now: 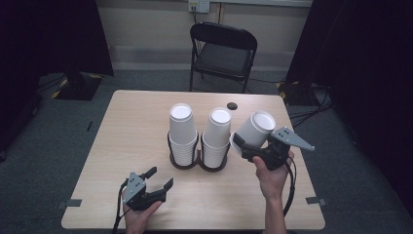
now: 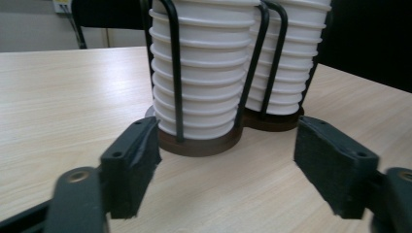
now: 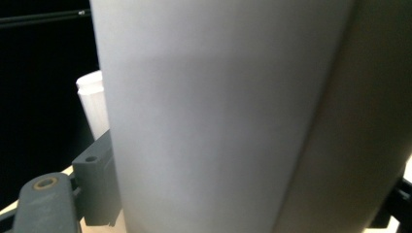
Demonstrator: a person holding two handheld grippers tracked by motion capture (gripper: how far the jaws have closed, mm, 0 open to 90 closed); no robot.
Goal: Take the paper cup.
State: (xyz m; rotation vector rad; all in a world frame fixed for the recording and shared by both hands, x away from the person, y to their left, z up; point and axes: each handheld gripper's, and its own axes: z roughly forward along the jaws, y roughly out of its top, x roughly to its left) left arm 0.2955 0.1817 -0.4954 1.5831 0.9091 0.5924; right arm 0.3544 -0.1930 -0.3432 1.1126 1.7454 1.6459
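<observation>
Counter [image 1: 126, 126]: a pale wood-grain top, with a dark folding chair [image 1: 223, 51] standing on the floor beyond its far edge. Cup rack [image 1: 198, 162]: a dark, two-ring wire holder with a brown base, set at the middle of the counter. It carries two stacks of white paper cups turned upside down, the left stack [image 1: 182, 131] and the right stack [image 1: 217, 134], side by side and touching. In the left gripper view the rack's black wires [image 2: 176, 73] run up the ribbed rims of the stacked cups. Single cup [image 1: 254, 128]: a white paper cup held tilted above the counter, just right of the right stack and toward the right edge. Right gripper [image 1: 246, 147]: its fingers are closed around this cup, whose white wall stands close before the camera in the right gripper view [image 3: 214, 116]. Left gripper [image 1: 159, 177]: held near the front edge, left of centre, its fingers [image 2: 131, 165] spread wide and holding nothing, pointed at the rack's base. Small dark disc [image 1: 232, 105]: lies near the far edge.
</observation>
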